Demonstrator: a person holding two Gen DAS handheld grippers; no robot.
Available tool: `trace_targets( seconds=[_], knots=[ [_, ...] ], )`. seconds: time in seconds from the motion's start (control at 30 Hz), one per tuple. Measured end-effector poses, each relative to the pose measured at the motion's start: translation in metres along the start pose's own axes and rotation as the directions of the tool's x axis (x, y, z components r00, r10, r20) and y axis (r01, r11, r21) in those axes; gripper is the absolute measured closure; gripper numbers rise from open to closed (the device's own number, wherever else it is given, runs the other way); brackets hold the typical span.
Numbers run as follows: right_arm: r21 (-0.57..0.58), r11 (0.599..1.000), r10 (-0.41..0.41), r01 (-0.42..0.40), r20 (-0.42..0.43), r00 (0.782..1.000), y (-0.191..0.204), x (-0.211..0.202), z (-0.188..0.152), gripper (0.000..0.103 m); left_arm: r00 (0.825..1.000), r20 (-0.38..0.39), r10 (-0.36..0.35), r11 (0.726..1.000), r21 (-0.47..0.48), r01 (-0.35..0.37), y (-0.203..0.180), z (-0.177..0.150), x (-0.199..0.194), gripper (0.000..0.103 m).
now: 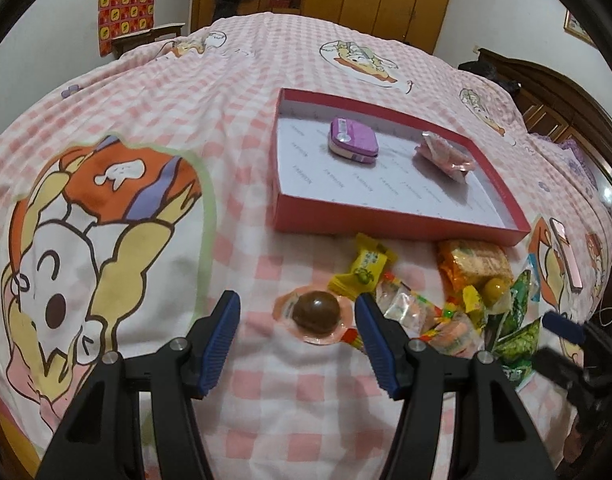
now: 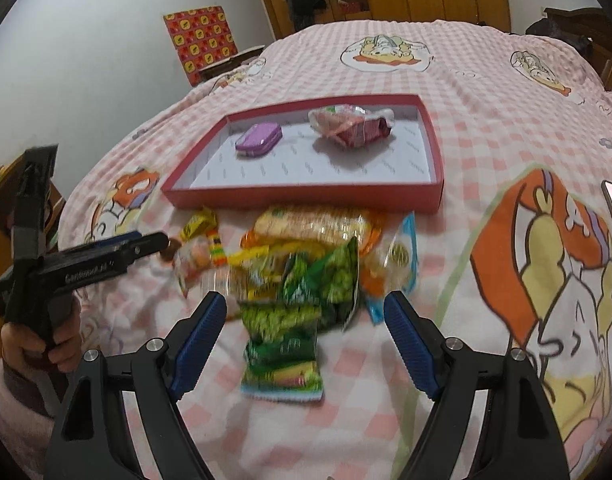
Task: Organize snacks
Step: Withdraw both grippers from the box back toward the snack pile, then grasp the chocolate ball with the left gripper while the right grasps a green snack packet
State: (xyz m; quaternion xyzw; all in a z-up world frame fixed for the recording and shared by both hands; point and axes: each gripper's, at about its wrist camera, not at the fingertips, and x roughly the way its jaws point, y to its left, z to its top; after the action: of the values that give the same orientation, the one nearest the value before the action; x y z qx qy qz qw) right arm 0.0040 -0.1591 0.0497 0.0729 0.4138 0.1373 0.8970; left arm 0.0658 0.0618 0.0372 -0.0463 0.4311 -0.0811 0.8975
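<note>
The left gripper (image 1: 297,312) hangs with its jaws spread wide over the pink checked bedspread (image 1: 153,128), gripping nothing. A brown jelly cup (image 1: 317,311) on its pink lid sits between the blue fingertips (image 1: 225,320), apart from the nine o'clock pad and close to the three o'clock one, though contact cannot be told.

At three o'clock from the cup lies the snack pile: a yellow candy (image 1: 364,266), an orange cracker pack (image 1: 472,266) and clear-wrapped sweets (image 1: 410,306). At twelve o'clock sits the red tray (image 1: 386,222), with a purple tin (image 1: 354,140) and a pink wrapped snack (image 1: 446,158) inside it.

The right gripper (image 2: 306,312) is likewise released and empty, jaws wide. A green snack packet (image 2: 283,344) lies between its fingers, touching neither, with more green bags (image 2: 330,280) at twelve o'clock.
</note>
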Motion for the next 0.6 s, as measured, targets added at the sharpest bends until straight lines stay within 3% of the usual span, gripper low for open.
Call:
trace_targets(
  seconds=[0.17, 0.23, 0.37, 0.6],
  knots=[
    [-0.007, 1.000, 0.010, -0.010, -0.024, 1.000, 0.002, -0.001, -0.014, 0.020, 1.000, -0.011, -0.004, 1.000, -0.008, 0.004, 0.004, -0.005, 0.004, 0.054],
    [0.002, 1.000, 0.013, -0.013, -0.033, 0.999, 0.001, 0.001, -0.019, 0.021, 1.000, -0.014, -0.019, 1.000, -0.016, 0.019, 0.005, -0.006, 0.006, 0.056],
    [0.008, 1.000, 0.016, -0.016, -0.061, 0.998, 0.000, 0.009, -0.023, 0.035, 0.999, -0.011, -0.033, 0.999, -0.011, 0.033, 0.005, -0.008, 0.009, 0.061],
    [-0.041, 0.999, -0.024, 0.021, -0.074, 0.997, 0.009, 0.019, -0.030, 0.037, 1.000, -0.018, -0.019, 1.000, 0.008, 0.020, 0.001, -0.012, 0.015, 0.062]
  ],
)
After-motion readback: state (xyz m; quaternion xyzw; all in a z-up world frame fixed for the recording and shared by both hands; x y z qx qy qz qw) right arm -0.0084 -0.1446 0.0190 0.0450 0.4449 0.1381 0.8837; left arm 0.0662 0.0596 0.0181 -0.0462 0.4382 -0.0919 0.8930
